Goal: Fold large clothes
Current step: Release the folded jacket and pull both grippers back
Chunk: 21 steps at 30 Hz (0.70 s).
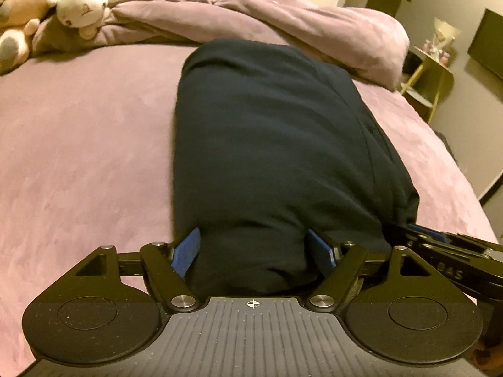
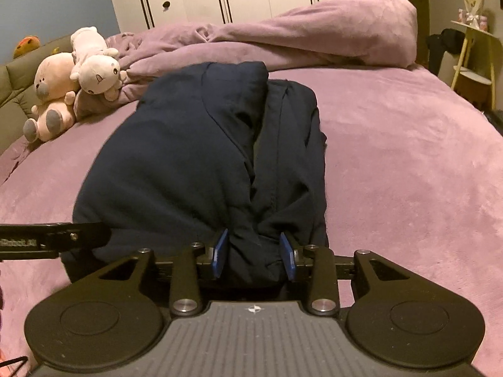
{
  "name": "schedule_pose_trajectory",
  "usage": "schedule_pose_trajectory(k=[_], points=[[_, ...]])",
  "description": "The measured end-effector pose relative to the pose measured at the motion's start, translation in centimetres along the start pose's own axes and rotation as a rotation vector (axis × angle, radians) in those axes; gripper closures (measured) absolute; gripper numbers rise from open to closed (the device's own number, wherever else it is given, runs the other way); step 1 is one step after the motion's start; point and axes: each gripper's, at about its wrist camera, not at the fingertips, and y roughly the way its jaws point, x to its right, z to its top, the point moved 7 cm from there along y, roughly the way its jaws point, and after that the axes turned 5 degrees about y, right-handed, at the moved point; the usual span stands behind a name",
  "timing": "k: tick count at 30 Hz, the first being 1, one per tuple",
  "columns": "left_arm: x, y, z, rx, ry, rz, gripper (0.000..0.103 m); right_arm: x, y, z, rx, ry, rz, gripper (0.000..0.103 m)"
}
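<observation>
Left wrist view: your left gripper (image 1: 255,253) clamps the navy garment (image 1: 270,144)'s near edge. Your right gripper (image 2: 255,256) pinches it too, likely ready for the next fold.

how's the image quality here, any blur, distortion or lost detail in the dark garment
Left wrist view: warm dim light, fisheye bends the bed, dark garment nearly featureless, its left edge smeared. Right wrist view: same bending, but garment folds and a seam show; plush toys soft.
</observation>
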Motion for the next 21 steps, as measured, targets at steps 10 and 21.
schedule_pose_trajectory(k=[10,21], points=[[-0.3,-1.5,0.0,-0.023,-0.055,0.018,0.022,-0.5,-2.9,-0.6,-0.054,-0.022,-0.062,0.058],[-0.6,-1.1,-1.0,-0.046,-0.074,0.033,0.016,0.0,-1.2,-2.7,-0.195,-0.046,-0.193,0.050]])
